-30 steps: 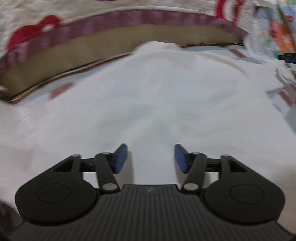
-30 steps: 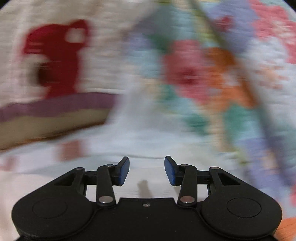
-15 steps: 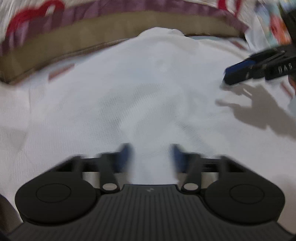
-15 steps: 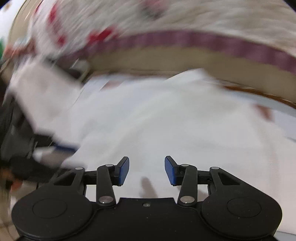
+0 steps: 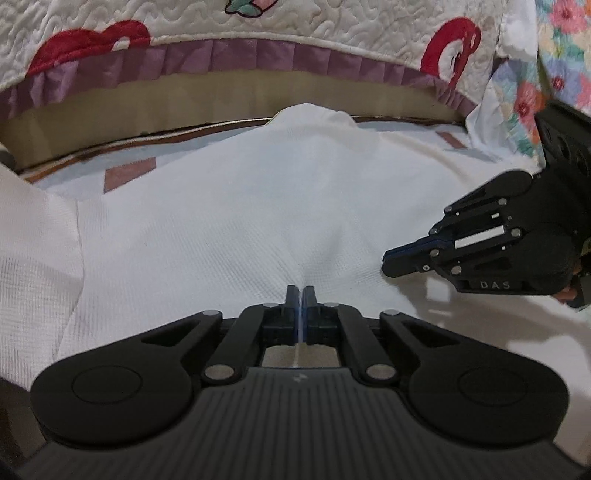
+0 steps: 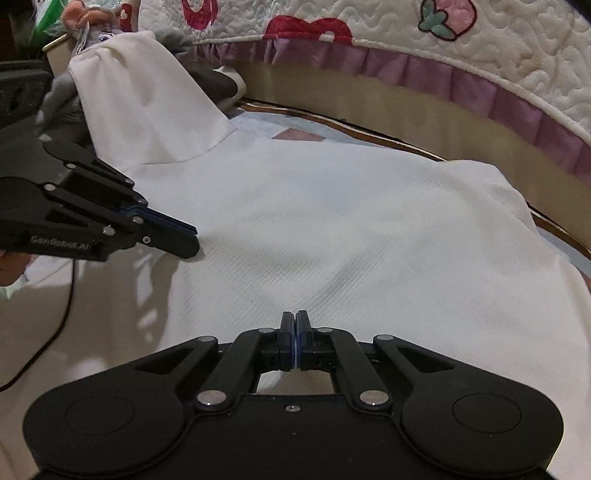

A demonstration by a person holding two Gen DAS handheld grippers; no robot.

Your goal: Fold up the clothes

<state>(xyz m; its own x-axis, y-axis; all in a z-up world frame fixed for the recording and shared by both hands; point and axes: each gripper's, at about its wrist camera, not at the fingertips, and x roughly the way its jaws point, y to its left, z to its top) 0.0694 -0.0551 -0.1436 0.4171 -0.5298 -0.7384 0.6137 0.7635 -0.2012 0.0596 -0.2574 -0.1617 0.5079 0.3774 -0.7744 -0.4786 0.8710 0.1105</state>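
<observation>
Here, in the left wrist view, we see the left gripper (image 5: 299,295) at six o'clock with its blue pads pressed together on the near hem of the white garment (image 5: 258,206), a small pucker of cloth rising just ahead of the tips. The garment spreads from the centre toward twelve o'clock, up to the quilted bedspread (image 5: 258,33) with its purple frill. At three o'clock the right gripper (image 5: 391,260) comes in, fingers together, tips on the same cloth.

In the right wrist view, the right gripper (image 6: 295,325) sits at six o'clock, pads together on the garment's (image 6: 351,221) near edge (whether fabric lies between them we cannot tell). The left gripper (image 6: 188,243) enters at nine o'clock, closed, tips at the cloth. A sleeve (image 6: 147,99) runs toward eleven o'clock.
</observation>
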